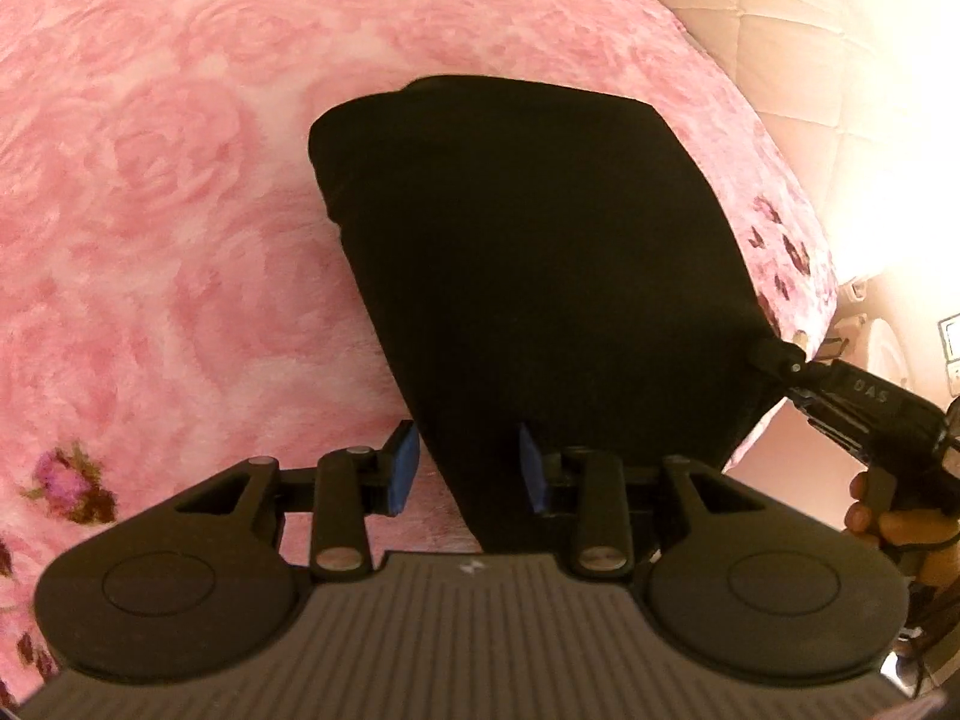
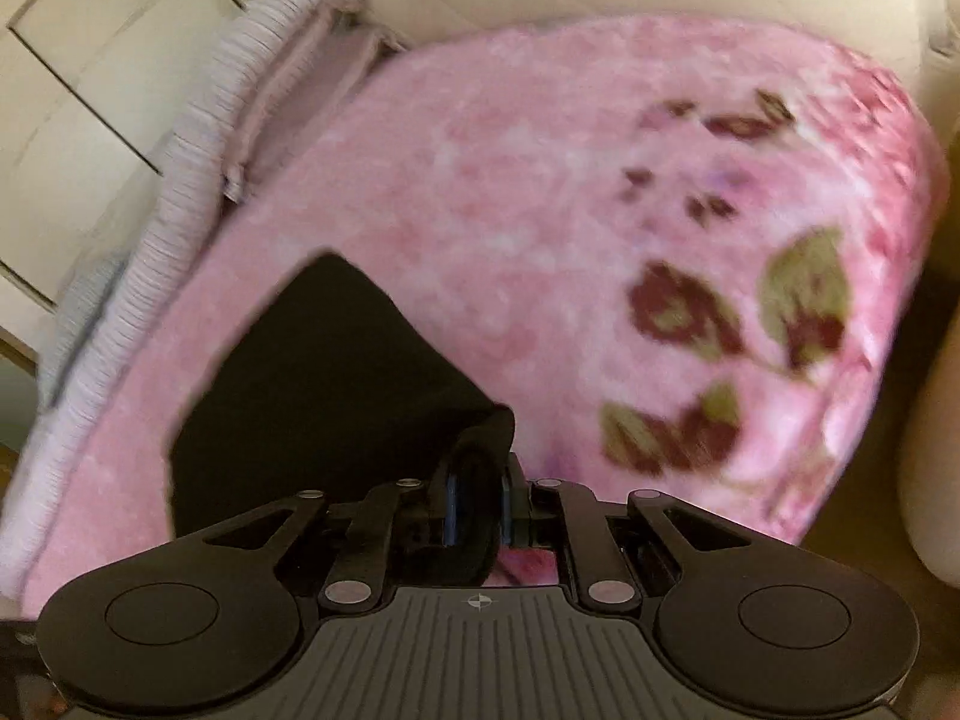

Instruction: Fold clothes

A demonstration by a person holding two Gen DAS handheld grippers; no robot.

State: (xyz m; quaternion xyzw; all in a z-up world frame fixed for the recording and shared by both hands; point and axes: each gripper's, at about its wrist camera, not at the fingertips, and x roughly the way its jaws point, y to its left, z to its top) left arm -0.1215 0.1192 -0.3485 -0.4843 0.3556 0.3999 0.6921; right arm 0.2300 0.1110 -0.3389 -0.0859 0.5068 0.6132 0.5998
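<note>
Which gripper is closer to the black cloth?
Right. The right gripper has a corner of the black cloth between its pads; the left gripper sits open around its near edge.

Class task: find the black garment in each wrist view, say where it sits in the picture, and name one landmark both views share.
Left wrist view: the black garment fills the centre, running from upper middle down between the left gripper's open fingers.
Right wrist view: the garment lies lower left of centre, one corner bunched between the right gripper's fingers.
Shared landmark: the pink rose-patterned blanket beneath it.
</note>
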